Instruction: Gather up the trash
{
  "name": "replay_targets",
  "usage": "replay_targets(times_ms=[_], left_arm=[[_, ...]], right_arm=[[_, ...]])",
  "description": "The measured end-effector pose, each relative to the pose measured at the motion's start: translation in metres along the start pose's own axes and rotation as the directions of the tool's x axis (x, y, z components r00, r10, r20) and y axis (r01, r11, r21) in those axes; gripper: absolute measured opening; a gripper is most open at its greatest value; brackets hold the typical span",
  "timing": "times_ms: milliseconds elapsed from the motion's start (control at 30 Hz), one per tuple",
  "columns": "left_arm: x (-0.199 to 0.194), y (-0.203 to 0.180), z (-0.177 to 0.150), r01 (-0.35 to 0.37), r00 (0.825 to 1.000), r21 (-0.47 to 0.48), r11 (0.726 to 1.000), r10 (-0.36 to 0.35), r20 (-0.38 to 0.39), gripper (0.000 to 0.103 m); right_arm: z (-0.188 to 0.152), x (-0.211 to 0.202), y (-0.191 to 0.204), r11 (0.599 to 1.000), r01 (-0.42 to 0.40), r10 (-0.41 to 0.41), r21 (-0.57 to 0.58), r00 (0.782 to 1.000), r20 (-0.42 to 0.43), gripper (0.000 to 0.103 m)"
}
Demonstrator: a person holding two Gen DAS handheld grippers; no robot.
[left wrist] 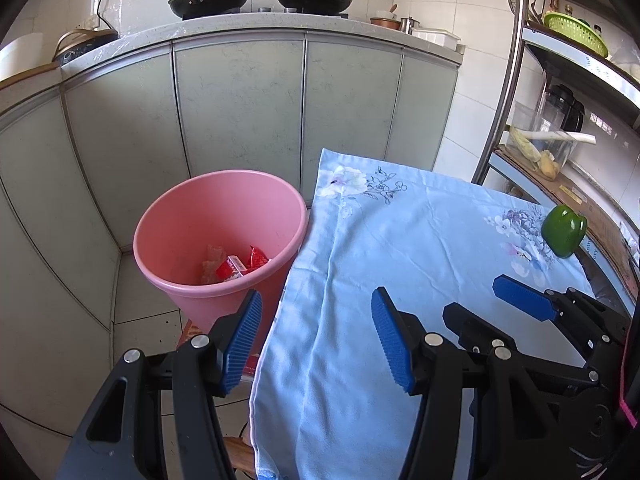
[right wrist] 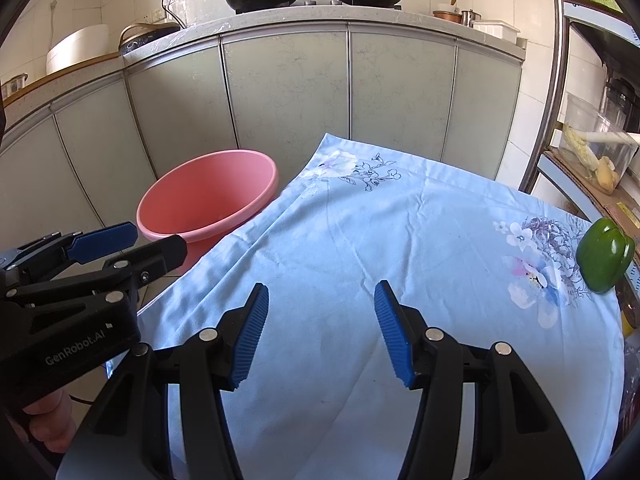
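Pink plastic bin [left wrist: 218,236]: on the floor, touching the cloth-covered counter [left wrist: 400,264]; holds the trash.
Red wrappers [left wrist: 240,266]: at the bin's bottom; likely light, crinkly, slippery; pinch a crumpled fold.
Left hand-held gripper [left wrist: 316,340]: spread, empty.
Right hand-held gripper [right wrist: 320,332]: spread, empty.
Green pepper [right wrist: 604,256]: counter's far edge; not trash.

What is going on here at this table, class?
A person holds a two-finger gripper in each hand above a table covered with a light blue floral cloth. The left gripper and the right gripper both have their blue fingers open and hold nothing. Beside the table stands a round pink plastic bin with red and pale wrappers already inside. Only a green bell pepper sits on the cloth, near its far right edge; no loose trash shows on the cloth.
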State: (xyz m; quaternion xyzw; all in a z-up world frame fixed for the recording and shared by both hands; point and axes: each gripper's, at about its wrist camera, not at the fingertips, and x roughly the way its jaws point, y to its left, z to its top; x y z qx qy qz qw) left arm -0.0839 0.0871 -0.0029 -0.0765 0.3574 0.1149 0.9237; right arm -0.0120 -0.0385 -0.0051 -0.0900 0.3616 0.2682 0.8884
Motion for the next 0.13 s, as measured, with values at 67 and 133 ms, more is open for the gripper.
replay_targets(times_ms=[67,133], left_arm=[[0.0012,-0.0002,0.0003,0.003,1.0,0.005,1.0,-0.003,-0.005,0.057],[0.0029,-0.0006,0.0006,0.007,1.0,0.007,1.0,-0.006,-0.01,0.056]], right_arm=[[0.0003,0.0003,-0.0006,1.0,0.0,0.0,0.001,1.0,-0.002,0.056],[0.0001,0.0007,-0.0017,1.0,-0.001,0.001,0.004,1.0,-0.005,0.056]])
